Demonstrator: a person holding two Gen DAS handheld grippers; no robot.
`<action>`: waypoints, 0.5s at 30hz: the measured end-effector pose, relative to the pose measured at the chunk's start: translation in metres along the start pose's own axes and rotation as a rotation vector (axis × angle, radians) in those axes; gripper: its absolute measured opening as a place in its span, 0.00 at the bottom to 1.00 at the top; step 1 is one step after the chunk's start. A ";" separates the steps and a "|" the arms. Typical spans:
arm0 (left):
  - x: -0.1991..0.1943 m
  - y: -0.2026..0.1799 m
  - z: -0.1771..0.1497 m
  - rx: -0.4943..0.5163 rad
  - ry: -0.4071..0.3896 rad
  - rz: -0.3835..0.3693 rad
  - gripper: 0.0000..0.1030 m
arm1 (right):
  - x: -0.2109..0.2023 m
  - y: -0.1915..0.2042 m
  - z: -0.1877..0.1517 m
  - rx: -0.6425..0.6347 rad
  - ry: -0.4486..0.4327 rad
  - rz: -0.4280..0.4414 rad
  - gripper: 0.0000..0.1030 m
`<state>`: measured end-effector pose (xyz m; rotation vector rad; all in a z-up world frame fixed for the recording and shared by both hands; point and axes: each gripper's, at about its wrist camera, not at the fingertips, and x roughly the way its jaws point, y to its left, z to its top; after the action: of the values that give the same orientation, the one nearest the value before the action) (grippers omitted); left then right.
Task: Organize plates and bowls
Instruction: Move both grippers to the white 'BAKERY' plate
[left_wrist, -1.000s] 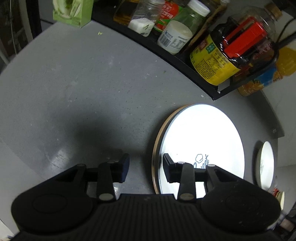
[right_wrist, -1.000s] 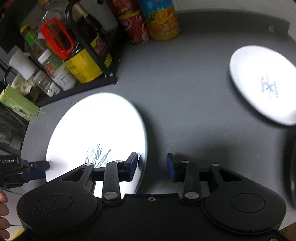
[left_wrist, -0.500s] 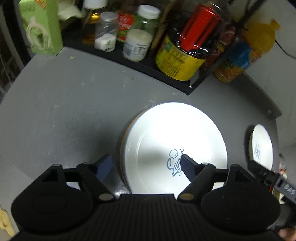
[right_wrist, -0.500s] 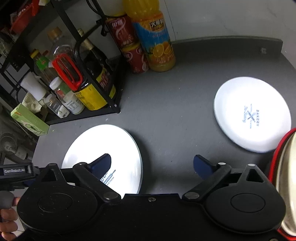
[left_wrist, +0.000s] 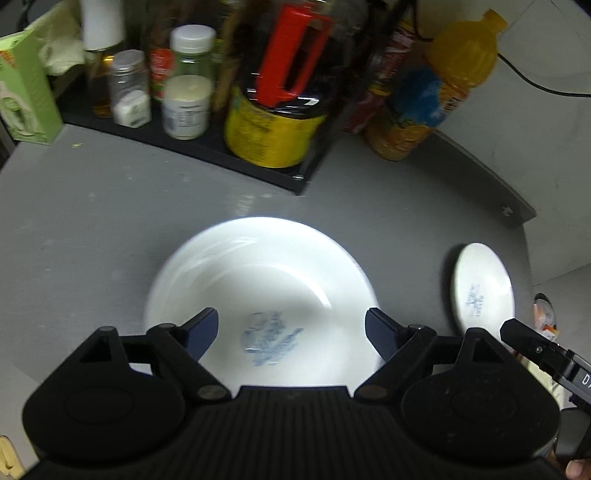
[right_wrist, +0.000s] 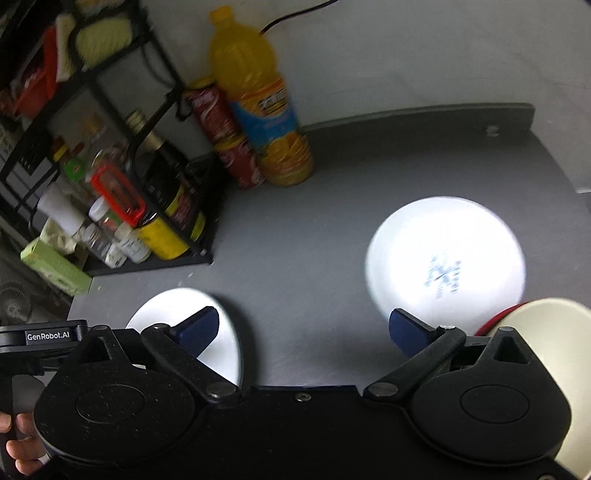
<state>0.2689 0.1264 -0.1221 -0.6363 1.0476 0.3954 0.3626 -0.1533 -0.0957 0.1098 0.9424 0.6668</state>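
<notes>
The large white plate lies flat on the grey counter, directly below the left gripper; it is glossy, with a shallow well and a blurred blue print at its centre. The left gripper hangs over the plate's near edge with its blue-tipped fingers spread wide apart and holding nothing, touching nothing that can be seen. In the right wrist view the right gripper is likewise splayed wide and empty, held above bare counter between that plate and a smaller white plate, which carries a faint blue mark in the middle and sits well apart to the right. A cream bowl with a red rim shows at the lower right edge, just beside the right finger. Farther back stand a black rack of jars and bottles, red cans and an orange juice bottle against the wall.
</notes>
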 end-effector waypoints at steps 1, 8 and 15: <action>0.001 -0.005 0.001 0.005 0.002 -0.011 0.83 | -0.003 -0.006 0.003 0.007 -0.005 -0.006 0.96; 0.013 -0.053 0.009 0.044 0.005 -0.062 0.83 | -0.017 -0.047 0.018 0.051 -0.039 -0.044 0.96; 0.029 -0.094 0.019 0.049 0.012 -0.115 0.83 | -0.023 -0.086 0.033 0.103 -0.039 -0.066 0.94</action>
<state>0.3496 0.0674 -0.1132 -0.6521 1.0236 0.2656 0.4199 -0.2284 -0.0914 0.1820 0.9390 0.5534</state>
